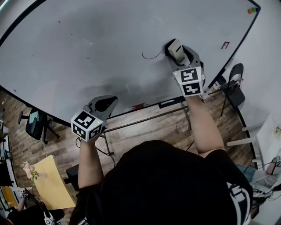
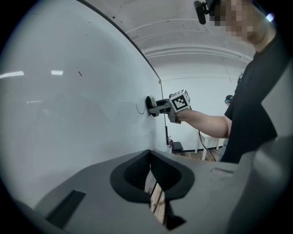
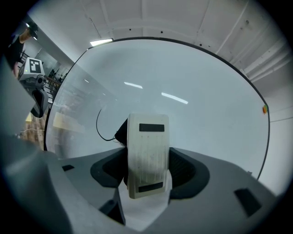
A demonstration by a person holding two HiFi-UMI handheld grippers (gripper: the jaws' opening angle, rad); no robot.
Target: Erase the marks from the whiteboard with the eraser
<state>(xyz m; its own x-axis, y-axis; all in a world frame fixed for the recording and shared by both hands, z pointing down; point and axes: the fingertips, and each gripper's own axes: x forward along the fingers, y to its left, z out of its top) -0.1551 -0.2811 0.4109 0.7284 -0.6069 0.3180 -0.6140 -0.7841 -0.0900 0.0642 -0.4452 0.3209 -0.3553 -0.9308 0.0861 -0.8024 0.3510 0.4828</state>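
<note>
Right gripper (image 3: 145, 176), jaws clamped on the eraser (image 3: 147, 146), holds it against the whiteboard (image 1: 109, 39) at 3 o'clock of an unwiped curved black mark (image 1: 151, 56), so most erasing seems done; left gripper (image 2: 151, 183), jaws together and empty, hangs near the board's 7 o'clock edge.

The large white whiteboard (image 1: 109, 44) runs off the head view's top edge, and its upper left corner is cut away. The thin black curved line (image 1: 151, 56) passes behind the white ribbed plastic eraser (image 1: 176, 49), so its right end is hidden. The eraser's wiping face, turned to the board, shows in no view. The small coloured dots (image 1: 251, 10) at the board's corner and the red smudge (image 1: 139, 106) by its lower rim are too small to tell.
</note>
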